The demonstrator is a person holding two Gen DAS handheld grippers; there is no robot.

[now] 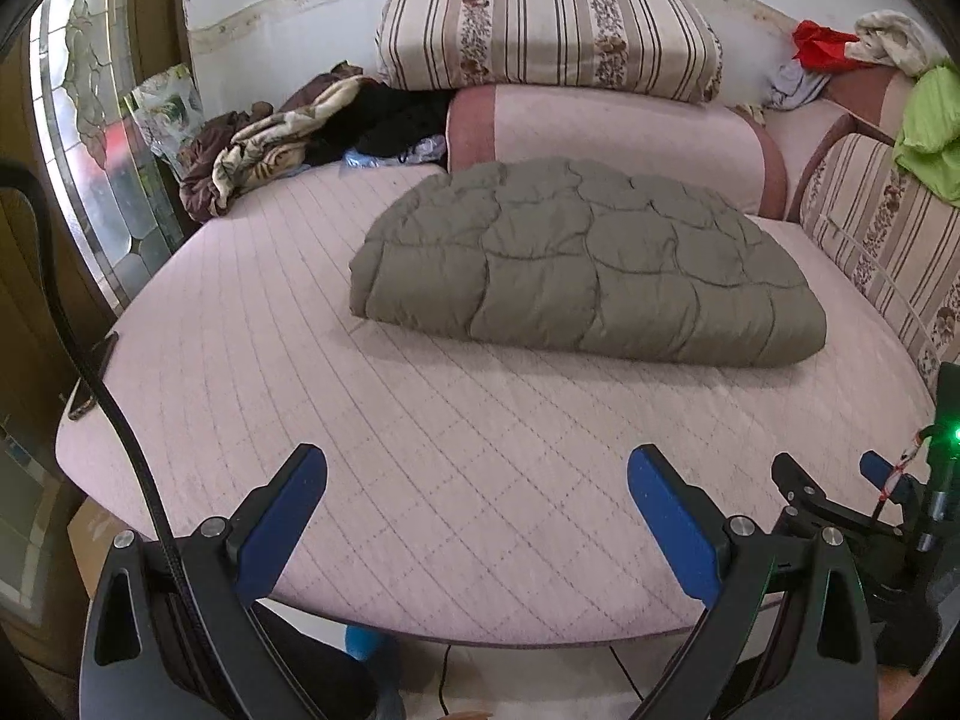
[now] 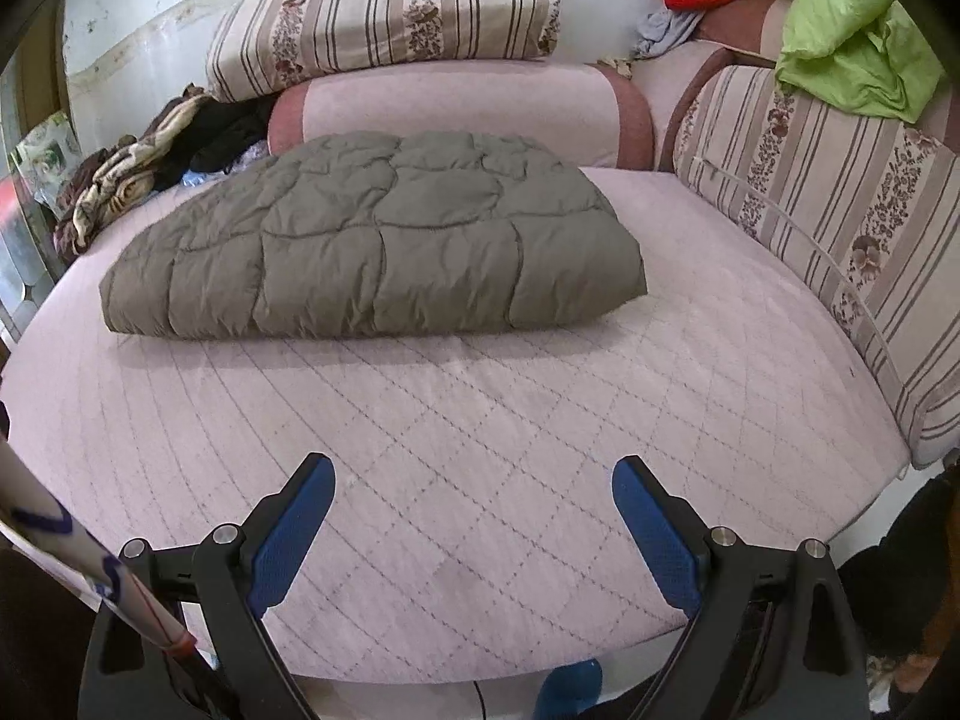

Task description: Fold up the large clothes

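Note:
A grey-green quilted padded garment point(image 1: 588, 264) lies folded into a thick bundle on the pink quilted mattress point(image 1: 420, 480). It also shows in the right wrist view point(image 2: 372, 240), left of centre. My left gripper point(image 1: 477, 462) is open and empty, hovering over the mattress's near edge, well short of the bundle. My right gripper point(image 2: 474, 471) is also open and empty over the near edge. The right gripper shows at the far right of the left wrist view point(image 1: 840, 474).
Striped floral cushions point(image 1: 546, 30) and a pink bolster point(image 1: 612, 132) line the back. Another striped cushion point(image 2: 828, 198) lines the right side. Crumpled clothes point(image 1: 288, 132) lie at the back left. Green cloth point(image 2: 852, 60) lies at the back right. A phone point(image 1: 90, 378) sits on the left edge.

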